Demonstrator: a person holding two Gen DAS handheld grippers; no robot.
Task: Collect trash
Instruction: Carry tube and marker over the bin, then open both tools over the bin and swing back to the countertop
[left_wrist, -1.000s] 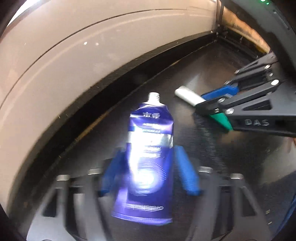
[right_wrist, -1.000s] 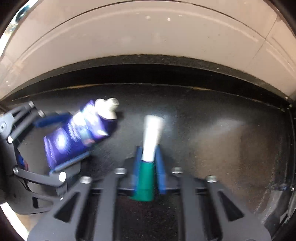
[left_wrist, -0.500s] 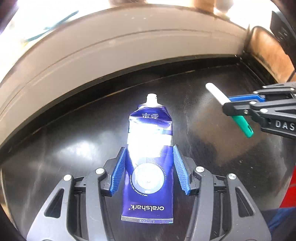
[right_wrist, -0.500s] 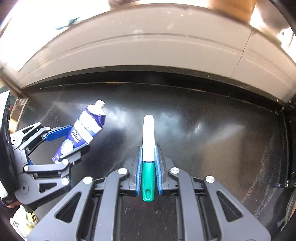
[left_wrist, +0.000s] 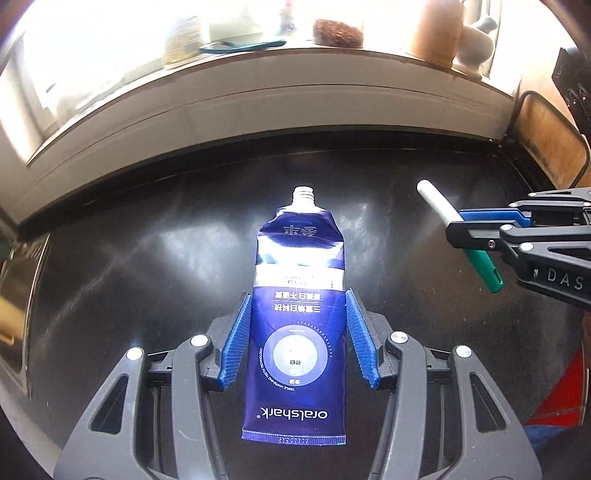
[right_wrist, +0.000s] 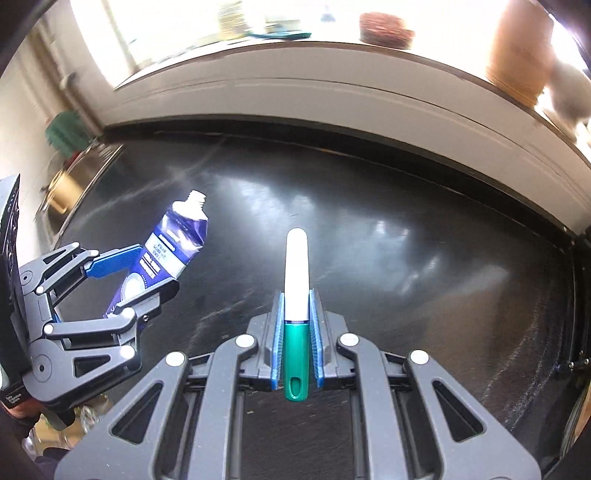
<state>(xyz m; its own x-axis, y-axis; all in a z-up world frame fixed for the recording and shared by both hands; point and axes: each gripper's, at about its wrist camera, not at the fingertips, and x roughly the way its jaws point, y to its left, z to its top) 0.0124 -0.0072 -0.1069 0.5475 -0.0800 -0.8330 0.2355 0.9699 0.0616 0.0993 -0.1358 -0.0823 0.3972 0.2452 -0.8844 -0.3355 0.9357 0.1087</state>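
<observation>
Okay, quick pass. My left gripper (left_wrist: 299, 343) has its jaws pinching a blue toothpaste tube (left_wrist: 299, 332), capless, open threaded neck toward the top of the frame, crimped end low centre, the "oralshark" print reading upside down. My right gripper (right_wrist: 296, 339) has its jaws pressed nearly together on a pen (right_wrist: 296, 295), white barrel pointing up the frame, green cap end toward the camera. Both things look held off the surface, not lying on it.

Under them is the desk (left_wrist: 129, 236), a black glossy top with smeared light reflections and fine scratches, faint speckle. In the left view the right gripper comes in from the right edge with the pen slanting up-left; in the right view the left gripper sits at lower left with the tube angled up-right.

Along the far side of the desk runs a pale ledge (left_wrist: 295, 88), curved by the lens. On it, overexposed: a brown round thing (left_wrist: 338, 33), a tan cylinder (left_wrist: 439, 33) at upper right, a white rounded object (left_wrist: 474, 44) just beside it. Window glare washes out the rest. A metal basin (right_wrist: 70, 177), maybe a sink, sits off the desk at left in the right view; cannot tell more. Something red (left_wrist: 561, 391) at lower right in the left view.
</observation>
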